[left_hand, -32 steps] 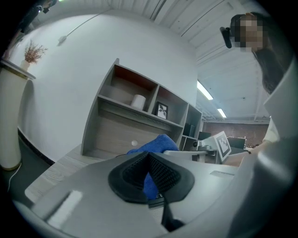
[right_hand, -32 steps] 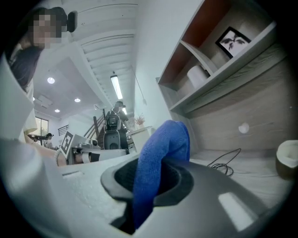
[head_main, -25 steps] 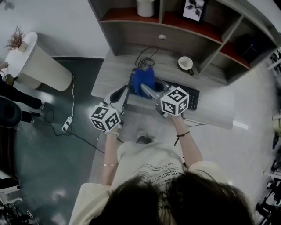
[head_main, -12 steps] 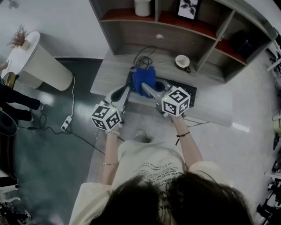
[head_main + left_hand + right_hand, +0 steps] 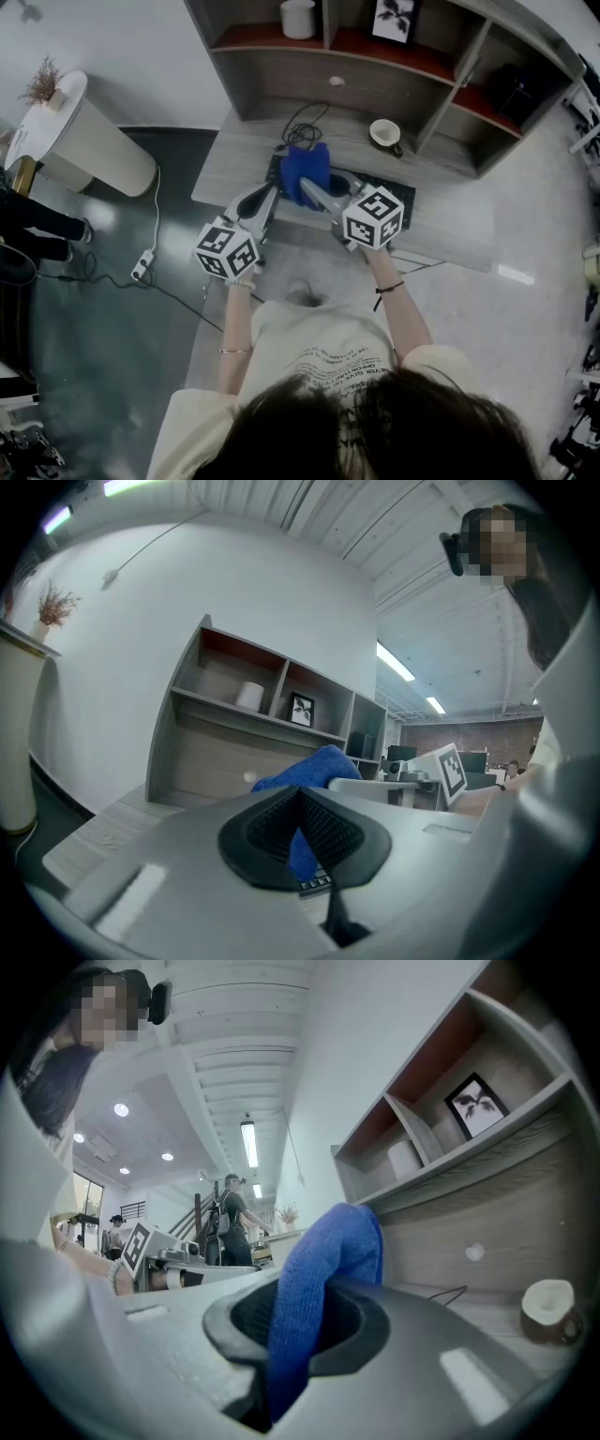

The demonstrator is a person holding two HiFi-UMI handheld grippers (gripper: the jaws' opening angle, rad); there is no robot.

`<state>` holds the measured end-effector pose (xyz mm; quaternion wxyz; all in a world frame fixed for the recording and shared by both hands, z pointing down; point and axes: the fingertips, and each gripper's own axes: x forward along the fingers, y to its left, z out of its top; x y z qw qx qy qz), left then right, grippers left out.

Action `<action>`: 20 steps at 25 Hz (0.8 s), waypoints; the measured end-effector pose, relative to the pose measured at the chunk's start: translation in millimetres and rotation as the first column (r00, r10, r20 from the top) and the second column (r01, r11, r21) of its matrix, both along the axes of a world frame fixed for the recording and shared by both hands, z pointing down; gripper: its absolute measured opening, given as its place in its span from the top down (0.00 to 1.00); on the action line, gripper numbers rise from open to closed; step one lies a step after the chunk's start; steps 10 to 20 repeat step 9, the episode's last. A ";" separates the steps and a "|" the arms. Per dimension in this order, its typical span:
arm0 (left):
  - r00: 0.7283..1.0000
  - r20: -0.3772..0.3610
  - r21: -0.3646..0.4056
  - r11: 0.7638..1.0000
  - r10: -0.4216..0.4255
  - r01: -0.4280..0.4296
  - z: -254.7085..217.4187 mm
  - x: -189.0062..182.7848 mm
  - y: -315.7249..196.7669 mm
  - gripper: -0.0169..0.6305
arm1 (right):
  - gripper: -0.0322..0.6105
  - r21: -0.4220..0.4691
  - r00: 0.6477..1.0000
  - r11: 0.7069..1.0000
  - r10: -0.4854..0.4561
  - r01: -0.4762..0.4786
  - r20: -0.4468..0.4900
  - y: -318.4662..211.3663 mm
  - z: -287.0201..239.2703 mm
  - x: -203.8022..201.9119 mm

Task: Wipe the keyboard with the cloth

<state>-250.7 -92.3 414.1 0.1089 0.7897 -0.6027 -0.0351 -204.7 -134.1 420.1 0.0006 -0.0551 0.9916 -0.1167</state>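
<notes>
A blue cloth (image 5: 306, 165) is bunched over the left end of the black keyboard (image 5: 399, 199) on the grey desk (image 5: 234, 161). My right gripper (image 5: 311, 189) is shut on the cloth (image 5: 328, 1260), which rises in a fold out of its jaws. My left gripper (image 5: 266, 195) sits just left of the cloth at the desk's front edge. In the left gripper view its pads meet with nothing between them, and the cloth (image 5: 302, 769) and a few keys (image 5: 315, 883) show just beyond the tips (image 5: 302, 806).
A cup (image 5: 386, 133) stands on the desk behind the keyboard's right end, and a black cable (image 5: 306, 120) loops behind the cloth. Shelves above hold a white pot (image 5: 298, 17) and a framed picture (image 5: 394, 19). A white stand (image 5: 82, 141) and a power strip (image 5: 143, 265) are on the floor at left.
Both grippers and the cloth stay almost where they were. Only the head view has shifted a little.
</notes>
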 end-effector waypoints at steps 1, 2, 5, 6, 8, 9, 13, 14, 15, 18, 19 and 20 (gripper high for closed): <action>1.000 0.002 0.000 1.000 0.001 -0.001 -0.9 0.9 -0.9 0.99 | 0.86 -0.001 1.000 1.000 0.001 -0.001 0.002 -0.7 -1.1 0.8; 1.000 0.003 0.000 1.000 0.002 -0.002 -1.7 1.7 -2.0 0.99 | 0.86 -0.001 1.000 1.000 0.002 -0.002 0.003 -1.7 -1.9 1.5; 1.000 0.006 0.001 1.000 0.001 -0.001 -2.6 4.4 -4.3 0.99 | 0.86 0.003 1.000 1.000 -0.001 0.001 0.005 -3.6 -3.4 3.6; 1.000 0.006 0.001 1.000 0.001 -0.001 -2.6 5.3 -4.8 0.99 | 0.86 0.005 1.000 1.000 -0.002 0.002 0.006 -3.8 -3.6 4.4; 1.000 0.008 0.002 1.000 0.002 -0.002 -2.4 7.0 -6.1 0.99 | 0.86 0.010 1.000 1.000 -0.003 0.003 0.006 -4.3 -3.9 5.9; 1.000 0.009 0.003 1.000 0.003 -0.003 -2.3 7.9 -6.7 0.99 | 0.86 0.012 1.000 1.000 -0.003 0.003 0.006 -4.7 -4.0 6.8; 1.000 0.009 0.003 1.000 0.003 -0.003 -2.3 7.9 -6.7 0.99 | 0.86 0.012 1.000 1.000 -0.003 0.003 0.006 -4.7 -4.0 6.8; 1.000 0.009 0.003 1.000 0.003 -0.003 -2.3 7.9 -6.7 0.99 | 0.86 0.012 1.000 1.000 -0.003 0.003 0.006 -4.7 -4.0 6.8; 1.000 0.009 0.003 1.000 0.003 -0.003 -2.3 7.9 -6.7 0.99 | 0.86 0.012 1.000 1.000 -0.003 0.003 0.006 -4.7 -4.0 6.8; 1.000 0.009 0.003 1.000 0.003 -0.003 -2.3 7.9 -6.7 0.99 | 0.86 0.012 1.000 1.000 -0.003 0.003 0.006 -4.7 -4.0 6.8; 1.000 0.009 0.003 1.000 0.003 -0.003 -2.3 7.9 -6.7 0.99 | 0.86 0.012 1.000 1.000 -0.003 0.003 0.006 -4.7 -4.0 6.8; 1.000 0.009 0.003 1.000 0.003 -0.003 -2.3 7.9 -6.7 0.99 | 0.86 0.012 1.000 1.000 -0.003 0.003 0.006 -4.7 -4.0 6.8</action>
